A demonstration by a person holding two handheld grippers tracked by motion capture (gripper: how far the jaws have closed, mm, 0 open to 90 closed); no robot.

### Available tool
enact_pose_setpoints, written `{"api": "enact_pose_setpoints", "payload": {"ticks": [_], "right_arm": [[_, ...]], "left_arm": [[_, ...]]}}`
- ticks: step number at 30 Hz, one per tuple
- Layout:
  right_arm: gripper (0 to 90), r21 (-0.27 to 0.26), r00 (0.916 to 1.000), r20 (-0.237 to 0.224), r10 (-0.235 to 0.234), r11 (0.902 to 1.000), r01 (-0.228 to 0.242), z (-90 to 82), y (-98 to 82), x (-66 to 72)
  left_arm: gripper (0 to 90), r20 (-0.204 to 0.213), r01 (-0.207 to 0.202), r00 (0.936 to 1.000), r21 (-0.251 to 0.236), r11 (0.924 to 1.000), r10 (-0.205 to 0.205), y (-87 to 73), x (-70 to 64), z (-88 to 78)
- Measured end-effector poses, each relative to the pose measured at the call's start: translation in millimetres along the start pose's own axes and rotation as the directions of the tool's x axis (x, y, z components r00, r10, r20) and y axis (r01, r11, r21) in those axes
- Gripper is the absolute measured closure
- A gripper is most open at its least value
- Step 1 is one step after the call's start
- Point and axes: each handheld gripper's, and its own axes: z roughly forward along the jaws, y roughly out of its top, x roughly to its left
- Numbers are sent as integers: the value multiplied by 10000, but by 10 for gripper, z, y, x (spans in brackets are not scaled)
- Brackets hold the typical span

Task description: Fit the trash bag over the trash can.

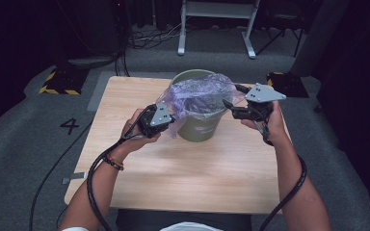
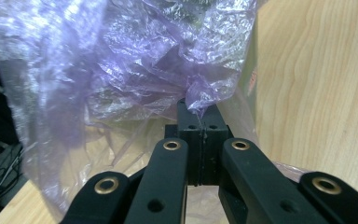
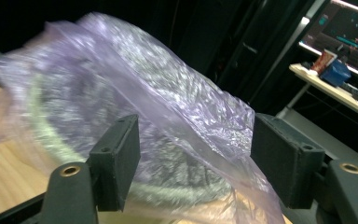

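two tools (image 1: 171,118) (image 1: 227,103) at bag (image 1: 197,94) rim

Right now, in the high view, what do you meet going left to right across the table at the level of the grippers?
Left gripper, shut on the purple plastic bag → purple plastic bag draped over the green bin → green bin → right gripper, jaws apart at the bag's far edge.
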Motion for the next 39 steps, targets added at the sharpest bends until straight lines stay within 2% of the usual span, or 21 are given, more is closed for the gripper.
{"api": "enact_pose_setpoints", "payload": {"ticks": [1, 4, 5, 6, 7, 8, 9, 11, 19, 24, 25, 26, 27, 28, 29, 31, 32, 33, 34, 38, 39], "right_arm": [[396, 102, 9999, 62, 120, 9999, -120, 78, -1, -23], [448, 382, 9997, 176, 141, 9992, -148, 153, -7, -48], [563, 539, 9999, 112, 108, 9985, -113, 212, -19, -75], [563, 539, 9999, 112, 108, 9985, -113, 212, -19, -75], [683, 832, 9997, 217, 71, 9965, -88, 270, -30, -104], [683, 832, 9997, 217, 71, 9965, -88, 270, -30, -104], [780, 950, 9999, 116, 101, 9954, -112, 306, -42, -131], [861, 986, 9998, 89, 197, 9949, -205, 320, -48, -153], [900, 1073, 9941, 661, 859, 9899, -927, 333, -47, -270], [900, 1007, 9902, 866, 1095, 9879, -1181, 354, -45, -329], [900, 1018, 9899, 860, 1128, 9874, -1213, 359, -45, -334], [900, 1030, 9898, 856, 1136, 9872, -1222, 368, -44, -338], [900, 973, 9896, 851, 1161, 9875, -1243, 376, -42, -337], [900, 973, 9896, 851, 1161, 9875, -1243, 376, -42, -337], [900, 944, 9896, 853, 1157, 9878, -1236, 379, -40, -336], [900, 919, 9900, 860, 1116, 9886, -1194, 381, -21, -323], [900, 919, 9900, 860, 1116, 9886, -1194, 381, -21, -323], [900, 890, 9904, 862, 1085, 9892, -1161, 375, -7, -318], [900, 890, 9904, 862, 1085, 9892, -1161, 375, -7, -318], [900, 888, 9897, 929, 1086, 9892, -1169, 360, 19, -311], [900, 866, 9894, 945, 1104, 9892, -1186, 355, 24, -314]], "left_arm": [[898, -43, -2, 10000, 89, 10000, 3, -15, -15, 19], [898, 0, 37, 10000, 131, 9999, -37, -33, -17, 32], [898, 35, 32, 10000, 204, 9998, -33, -48, -14, 38], [899, 35, 32, 10000, 204, 9998, -33, -48, -14, 38], [899, 52, -54, 10000, 260, 9996, 52, -64, -14, 42], [899, 52, -54, 10000, 260, 9996, 52, -64, -14, 42], [899, 88, -172, 9998, 375, 9991, 169, -81, -19, 50], [899, 125, -219, 9997, 484, 9986, 214, -108, -34, 66], [900, 259, -520, 9984, 1152, 9920, 493, -232, -91, 154], [899, 279, -445, 9988, 1290, 9906, 413, -299, -92, 165], [898, 291, -228, 9994, 1146, 9931, 195, -323, -79, 158], [823, 358, -15, 9994, 1008, 9949, -21, -333, -62, 153], [532, 423, 598, 9971, 643, 9961, -626, -351, -36, 107], [457, 423, 598, 9971, 643, 9961, -626, -351, -36, 107], [457, 541, 804, 9952, 265, 9964, -817, -357, -30, 45], [271, 910, 1011, 9911, -397, 9941, -971, -342, -25, -94], [259, 910, 1011, 9911, -397, 9941, -971, -342, -25, -94], [238, 1195, 1143, 9875, -915, 9892, -1030, -316, -34, -225], [225, 1195, 1143, 9875, -915, 9892, -1030, -316, -34, -225], [183, 1406, 898, 9877, -1563, 9836, -679, -261, -79, -458], [178, 1633, 960, 9843, -1810, 9788, -664, -237, -91, -546]]}}
